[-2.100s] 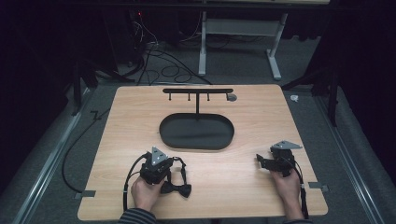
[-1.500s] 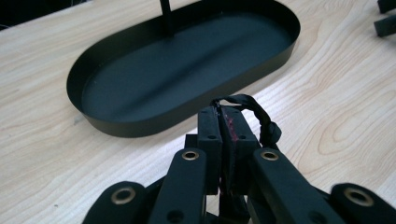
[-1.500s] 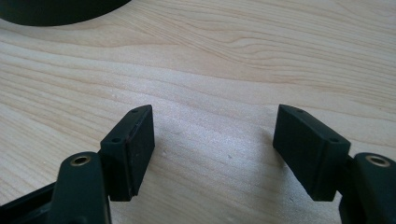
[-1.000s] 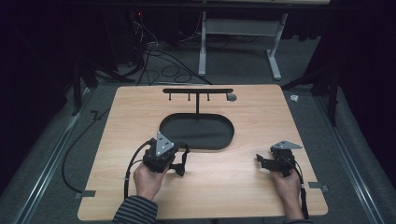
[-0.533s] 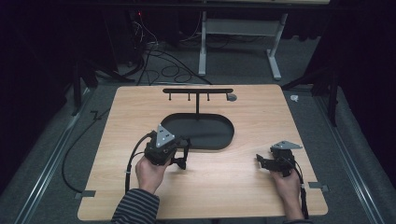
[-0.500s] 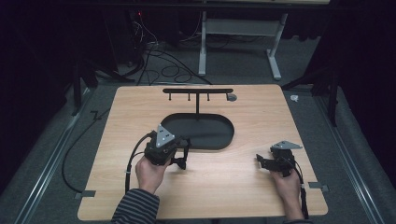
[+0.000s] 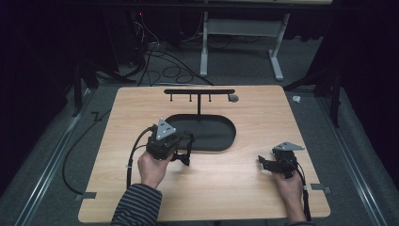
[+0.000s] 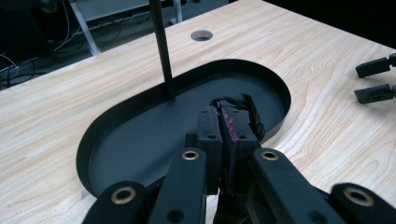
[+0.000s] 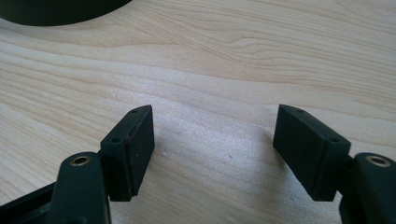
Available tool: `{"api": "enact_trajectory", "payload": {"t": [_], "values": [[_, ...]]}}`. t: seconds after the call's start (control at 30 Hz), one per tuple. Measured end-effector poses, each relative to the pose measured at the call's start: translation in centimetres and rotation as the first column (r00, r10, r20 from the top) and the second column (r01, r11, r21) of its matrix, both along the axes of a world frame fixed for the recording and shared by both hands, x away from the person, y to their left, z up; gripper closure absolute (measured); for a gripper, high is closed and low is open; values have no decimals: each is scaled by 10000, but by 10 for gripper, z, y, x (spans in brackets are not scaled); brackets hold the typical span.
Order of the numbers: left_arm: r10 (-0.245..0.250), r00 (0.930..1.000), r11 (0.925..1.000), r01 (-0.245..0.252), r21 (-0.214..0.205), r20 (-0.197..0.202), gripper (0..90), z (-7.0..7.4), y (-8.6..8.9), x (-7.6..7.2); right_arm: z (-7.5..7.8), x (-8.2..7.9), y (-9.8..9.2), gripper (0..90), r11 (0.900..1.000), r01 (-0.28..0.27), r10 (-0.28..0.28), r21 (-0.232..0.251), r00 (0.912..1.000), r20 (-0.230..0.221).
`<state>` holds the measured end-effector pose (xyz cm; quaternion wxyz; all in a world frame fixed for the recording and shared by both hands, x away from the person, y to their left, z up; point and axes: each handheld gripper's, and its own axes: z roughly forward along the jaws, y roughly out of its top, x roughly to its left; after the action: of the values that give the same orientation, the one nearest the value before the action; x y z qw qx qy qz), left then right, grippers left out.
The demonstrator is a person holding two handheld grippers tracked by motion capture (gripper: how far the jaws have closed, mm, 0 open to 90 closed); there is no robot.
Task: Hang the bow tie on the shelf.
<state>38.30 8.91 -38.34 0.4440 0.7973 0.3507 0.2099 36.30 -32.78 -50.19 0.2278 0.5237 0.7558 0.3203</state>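
My left gripper (image 8: 229, 135) fingers clench a small dark cord (image 8: 250, 112) over the black tray (image 8: 140, 140); right gripper (image 9: 215, 154), fingers released, rests well right of the tray.

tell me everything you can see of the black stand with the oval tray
The black stand looks like matte dark metal: an oval tray with a low raised rim lies flat on the wooden table, and a thin upright post rises near its far edge, carrying a horizontal bar with small pegs hanging beneath. The left gripper, shut on a small dark item, hovers over the tray.
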Motion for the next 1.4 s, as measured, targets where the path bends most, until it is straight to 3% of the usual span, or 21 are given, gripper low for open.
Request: {"api": "enact_trajectory", "payload": {"t": [0.73,1.4], "values": [[1,10000,9997,-1,-262,4,868,16,-4,21,0,0,0,307,10000,-6,6,-4,10000,1],[317,9994,9993,-314,-200,136,869,29,-12,47,0,0,0,307,10000,-16,16,7,10000,-2]]}}
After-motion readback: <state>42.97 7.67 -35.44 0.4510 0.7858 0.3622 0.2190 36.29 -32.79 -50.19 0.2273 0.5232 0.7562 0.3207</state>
